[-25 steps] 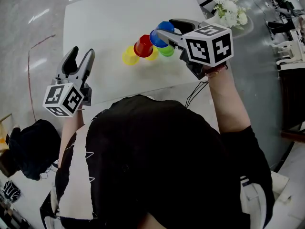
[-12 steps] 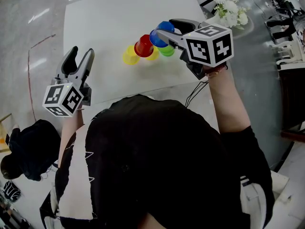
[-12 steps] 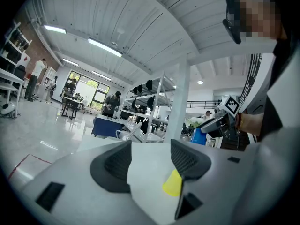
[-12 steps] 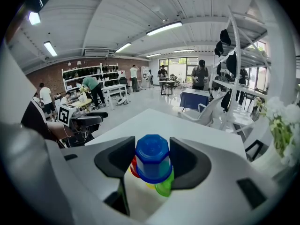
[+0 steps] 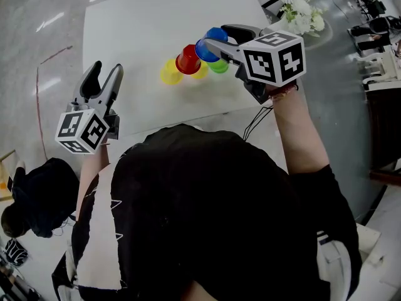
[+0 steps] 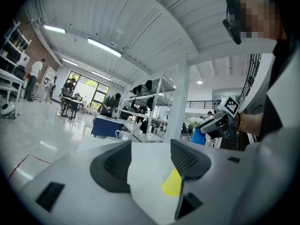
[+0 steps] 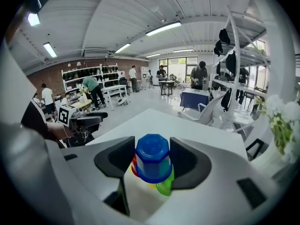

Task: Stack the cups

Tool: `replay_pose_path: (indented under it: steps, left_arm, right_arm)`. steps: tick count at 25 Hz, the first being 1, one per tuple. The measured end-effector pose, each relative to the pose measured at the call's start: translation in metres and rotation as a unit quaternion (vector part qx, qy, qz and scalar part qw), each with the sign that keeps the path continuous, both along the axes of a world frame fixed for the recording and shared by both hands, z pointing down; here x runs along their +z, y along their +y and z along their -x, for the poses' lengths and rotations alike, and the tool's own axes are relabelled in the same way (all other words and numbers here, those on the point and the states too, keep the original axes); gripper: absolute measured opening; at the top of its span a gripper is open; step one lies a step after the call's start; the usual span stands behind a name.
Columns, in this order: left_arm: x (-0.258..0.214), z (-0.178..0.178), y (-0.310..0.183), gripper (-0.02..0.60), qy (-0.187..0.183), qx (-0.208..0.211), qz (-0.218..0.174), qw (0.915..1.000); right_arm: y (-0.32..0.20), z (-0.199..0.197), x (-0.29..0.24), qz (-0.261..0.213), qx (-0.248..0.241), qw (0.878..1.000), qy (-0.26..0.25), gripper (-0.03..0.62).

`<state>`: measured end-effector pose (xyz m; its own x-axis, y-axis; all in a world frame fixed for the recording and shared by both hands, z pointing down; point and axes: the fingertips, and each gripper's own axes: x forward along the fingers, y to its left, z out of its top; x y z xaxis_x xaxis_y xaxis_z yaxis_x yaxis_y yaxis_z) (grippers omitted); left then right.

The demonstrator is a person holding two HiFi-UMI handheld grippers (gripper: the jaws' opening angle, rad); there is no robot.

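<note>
We see the right gripper (image 5: 218, 35) clamped on the blue cup (image 7: 152, 157), its pads pressing on both sides of the upturned cup. It holds the cup over the red cup (image 5: 188, 59), the green cup (image 5: 219, 67) and the yellow cup (image 5: 170, 73), which stand clustered on the white tabletop (image 5: 144, 24). Our left gripper (image 5: 105, 74) waits by the tabletop's near left edge, well apart from the cups, jaws spread with nothing between them.
</note>
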<state>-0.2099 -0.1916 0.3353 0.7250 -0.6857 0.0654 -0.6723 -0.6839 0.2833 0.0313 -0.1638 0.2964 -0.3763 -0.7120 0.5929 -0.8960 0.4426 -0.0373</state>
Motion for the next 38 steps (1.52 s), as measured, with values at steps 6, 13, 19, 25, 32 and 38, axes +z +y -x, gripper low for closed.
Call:
replay_pose_path:
  steps: [6,13,19,25,32,38]
  left_arm:
    - [0.0,0.003,0.001,0.27,0.0,-0.002,-0.001,1.0]
    - [0.0,0.004,0.002,0.27,-0.001,-0.001,0.0,1.0]
    - [0.0,0.003,0.001,0.27,-0.001,-0.001,-0.001,1.0]
    - [0.0,0.005,0.001,0.27,-0.003,-0.004,-0.004,1.0]
    - [-0.007,0.008,0.007,0.27,-0.005,-0.025,-0.007,0.9996]
    - [-0.032,-0.007,0.02,0.27,-0.012,-0.049,-0.023,0.9985]
  right_arm:
    - [0.0,0.0,0.001,0.001,0.001,1.0,0.0,0.241]
    - [0.0,0.002,-0.001,0.0,0.003,1.0,-0.008,0.253]
    - [-0.002,-0.001,-0.004,-0.005,0.006,1.0,-0.011,0.264]
    - [-0.003,0.001,-0.012,-0.02,0.008,1.0,-0.017,0.268]
    - [-0.002,-0.002,-0.025,-0.046,0.005,0.998,-0.039,0.268]
    - [0.002,-0.004,-0.035,-0.061,-0.024,0.995,-0.074,0.267]
